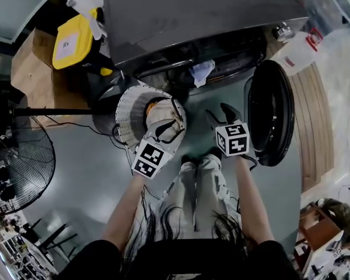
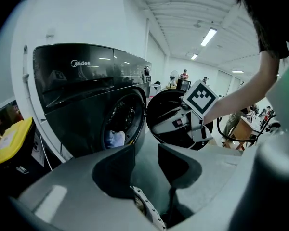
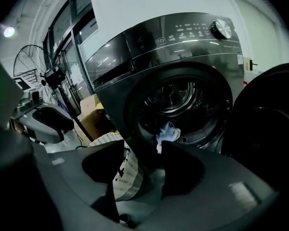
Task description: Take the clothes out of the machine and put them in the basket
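Note:
The dark front-loading machine stands with its round door swung open to the right. A light blue cloth hangs at the drum's mouth, also clear in the right gripper view as the cloth. Left of the opening sits the white basket with orange and white clothes in it. My left gripper hovers over the basket, open, nothing between its jaws. My right gripper is in front of the machine, beside the door, pointing at the drum; it is open and holds nothing.
A yellow-lidded bin and a cardboard box stand left of the machine. A floor fan is at the far left, with a cable trailing across the grey floor. A white jug sits right of the machine.

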A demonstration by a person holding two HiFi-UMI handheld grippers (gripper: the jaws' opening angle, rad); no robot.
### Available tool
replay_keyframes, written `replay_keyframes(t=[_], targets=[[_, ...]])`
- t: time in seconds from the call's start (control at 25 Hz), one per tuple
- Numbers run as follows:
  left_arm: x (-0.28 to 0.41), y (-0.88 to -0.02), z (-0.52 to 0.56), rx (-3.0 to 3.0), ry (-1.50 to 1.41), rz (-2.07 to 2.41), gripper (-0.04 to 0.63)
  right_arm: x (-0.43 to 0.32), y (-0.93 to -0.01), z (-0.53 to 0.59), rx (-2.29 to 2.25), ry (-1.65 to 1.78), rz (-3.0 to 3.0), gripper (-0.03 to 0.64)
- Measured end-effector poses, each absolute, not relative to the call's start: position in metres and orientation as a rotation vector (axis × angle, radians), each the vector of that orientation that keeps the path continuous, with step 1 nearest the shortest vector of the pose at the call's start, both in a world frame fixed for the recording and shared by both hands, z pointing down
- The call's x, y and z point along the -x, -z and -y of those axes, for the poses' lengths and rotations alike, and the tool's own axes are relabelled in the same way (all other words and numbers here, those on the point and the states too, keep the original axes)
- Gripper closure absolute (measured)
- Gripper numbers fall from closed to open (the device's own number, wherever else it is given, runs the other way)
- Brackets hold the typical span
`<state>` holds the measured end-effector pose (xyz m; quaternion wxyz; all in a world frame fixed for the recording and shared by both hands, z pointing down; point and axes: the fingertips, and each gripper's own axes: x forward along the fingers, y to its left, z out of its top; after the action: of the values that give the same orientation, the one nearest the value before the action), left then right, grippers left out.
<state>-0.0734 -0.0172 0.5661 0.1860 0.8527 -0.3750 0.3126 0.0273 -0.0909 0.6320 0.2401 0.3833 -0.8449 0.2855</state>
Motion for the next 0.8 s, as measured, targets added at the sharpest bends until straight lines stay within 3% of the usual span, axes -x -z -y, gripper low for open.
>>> replay_keyframes(t=[0.36, 0.8], targets=[[0.036, -0.568, 0.075, -2.398, -0.91, 1.088, 0.436, -0.048, -0.653, 0.134, -1.025, -0.808, 2.339, 0.354], [0.041, -0.593, 0.115, -2.408, -0.999, 1.006, 0.448, -0.05, -0.709, 0.184, -1.177, -0.945, 2.311, 0.357]])
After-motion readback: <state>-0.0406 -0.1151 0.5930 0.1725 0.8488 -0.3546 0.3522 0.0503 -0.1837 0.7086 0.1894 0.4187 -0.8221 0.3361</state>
